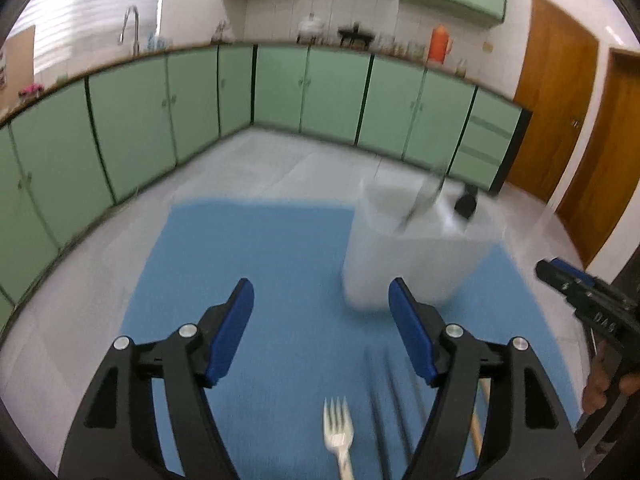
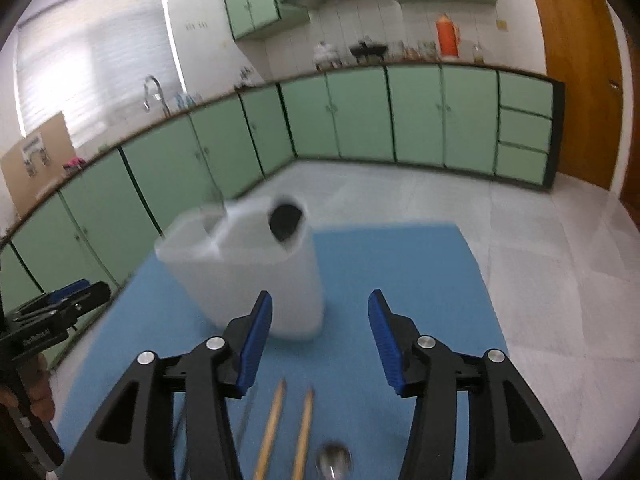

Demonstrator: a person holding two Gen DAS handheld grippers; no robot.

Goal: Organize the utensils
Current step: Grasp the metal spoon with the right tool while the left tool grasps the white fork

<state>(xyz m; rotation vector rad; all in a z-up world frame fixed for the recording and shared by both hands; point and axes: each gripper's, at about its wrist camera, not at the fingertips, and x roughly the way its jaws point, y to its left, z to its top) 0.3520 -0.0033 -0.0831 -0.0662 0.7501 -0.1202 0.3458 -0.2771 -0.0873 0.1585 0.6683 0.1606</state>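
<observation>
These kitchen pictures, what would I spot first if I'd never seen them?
Probably the bright blue mat on the table, with the white utensil holder standing at its far side and something dark poking out of the top. Next, the utensils lying near you: a white plastic fork below the open left gripper and two wooden chopsticks below the open right gripper. Green cabinets line the walls behind.

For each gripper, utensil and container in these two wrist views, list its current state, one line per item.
left gripper: open, empty.
right gripper: open, empty.
white holder: upright on the blue mat, something dark inside.
white fork: flat on mat.
wooden chopsticks: flat, side by side.
dark chopsticks: flat on mat.
</observation>
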